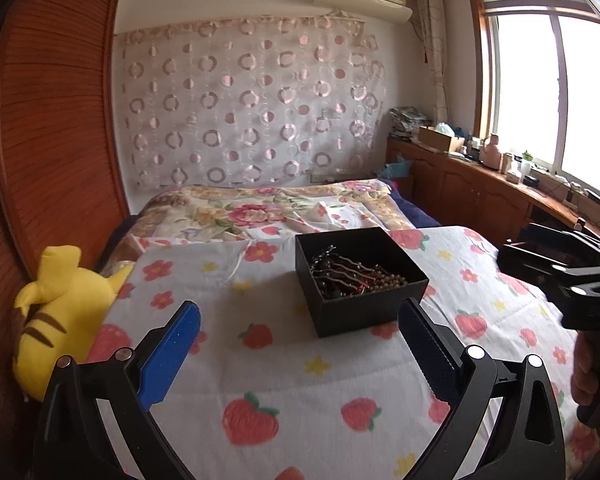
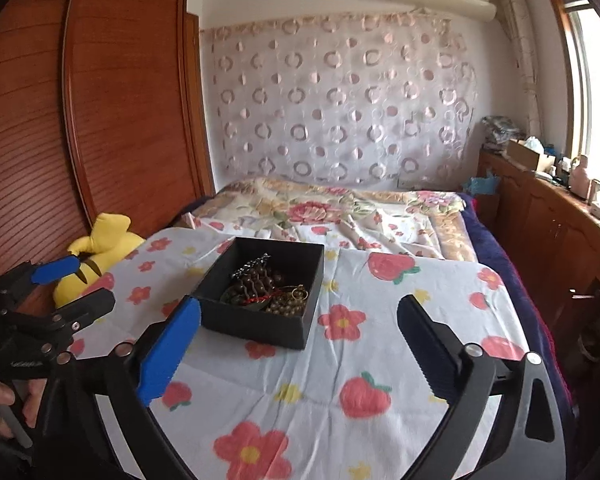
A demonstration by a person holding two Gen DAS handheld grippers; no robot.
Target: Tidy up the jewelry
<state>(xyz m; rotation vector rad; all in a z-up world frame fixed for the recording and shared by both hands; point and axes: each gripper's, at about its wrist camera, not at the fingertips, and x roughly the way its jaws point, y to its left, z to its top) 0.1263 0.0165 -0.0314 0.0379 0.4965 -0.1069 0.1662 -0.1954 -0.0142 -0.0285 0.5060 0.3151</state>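
Observation:
A black open box (image 1: 360, 280) sits on a flower-and-strawberry cloth on the bed; it also shows in the right wrist view (image 2: 260, 296). Inside lies a tangle of jewelry (image 1: 348, 278): dark bead strands, brownish beads and a hair clip, also seen in the right wrist view (image 2: 268, 286). My left gripper (image 1: 300, 320) is open and empty, just in front of the box. My right gripper (image 2: 300, 316) is open and empty, with its left finger near the box's front corner. Each gripper shows at the edge of the other's view.
A yellow plush toy (image 1: 56, 312) lies at the cloth's left edge by a wooden wardrobe (image 1: 48, 120). A floral quilt (image 1: 268, 208) covers the bed behind. A wooden counter (image 1: 500, 184) with clutter runs under the window on the right.

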